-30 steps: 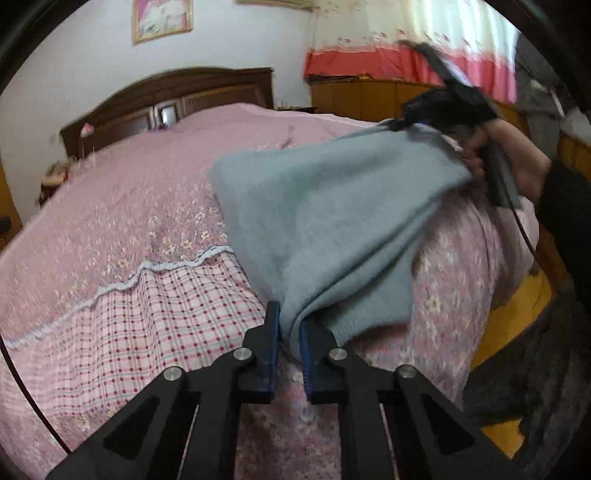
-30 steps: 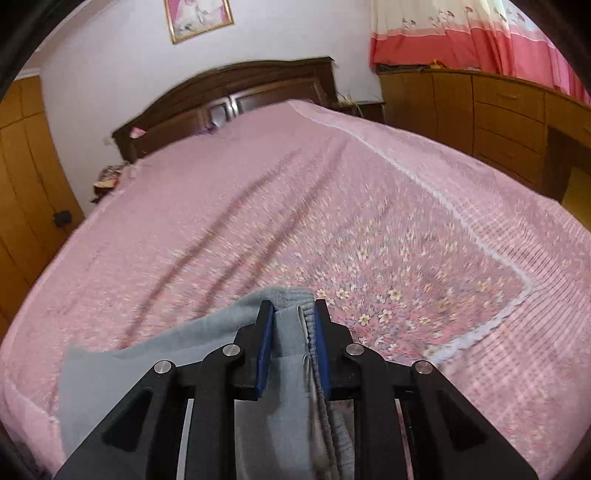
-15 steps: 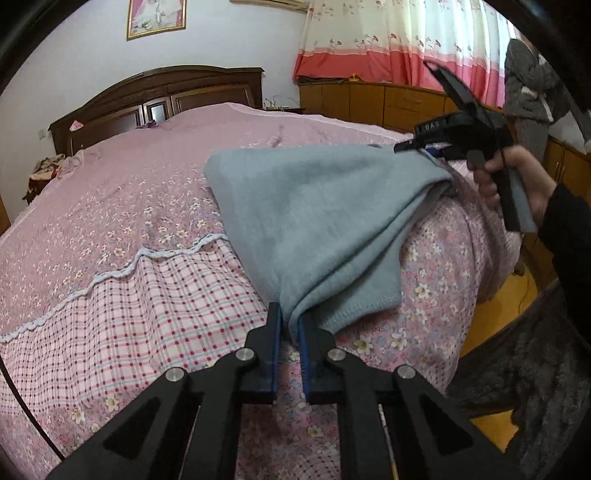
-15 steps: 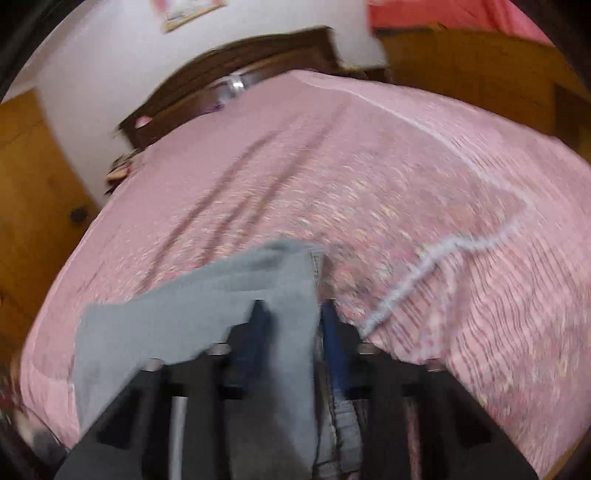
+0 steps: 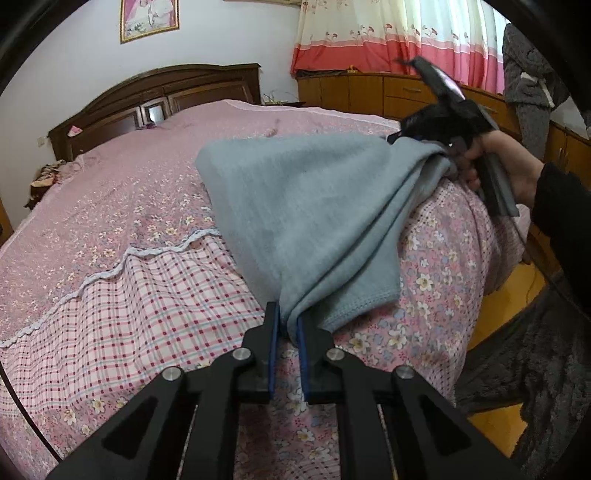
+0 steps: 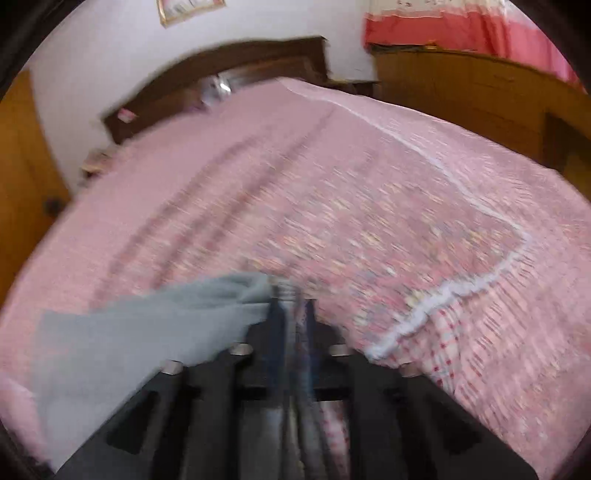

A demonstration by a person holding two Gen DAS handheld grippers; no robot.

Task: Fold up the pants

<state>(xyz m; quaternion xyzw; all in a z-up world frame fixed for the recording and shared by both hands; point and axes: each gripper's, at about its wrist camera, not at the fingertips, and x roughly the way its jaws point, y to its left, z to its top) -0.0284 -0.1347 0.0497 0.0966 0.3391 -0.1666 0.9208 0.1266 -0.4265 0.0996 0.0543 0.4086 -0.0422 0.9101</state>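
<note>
two grippers, one garment. nearest in the left wrist view: left gripper (image 5: 287, 326), blue pads pressed together on a bunched hem corner of the grey pants (image 5: 306, 218); pinched low over the checked border of the bedspread (image 5: 122, 295), likely to anchor that end while the other is carried. hemmed edge hanging loose just right of the pads, slack, not yet aligned with anything. further out: cloth rising in a taut slope from the pinch toward the right gripper (image 5: 436, 125), held in the person's hand (image 5: 506, 173) at the bed's edge; lifted there, apparently, to keep the panel spread and free of wrinkles before being laid over. far corner of the pants resting flat on the flowered part of the bedspread, serving as the third point of the stretched sheet. in the right wrist view, heavily blurred: right gripper (image 6: 291, 317) closed narrowly on a thin gather of cloth, pants (image 6: 147, 332) trailing off to the left over the bedspread (image 6: 332, 184). judged stage: mid-fold, garment suspended between both pinches, not yet set down. beyond: dark wooden headboard (image 5: 155, 96), then curtains (image 5: 388, 33).
</note>
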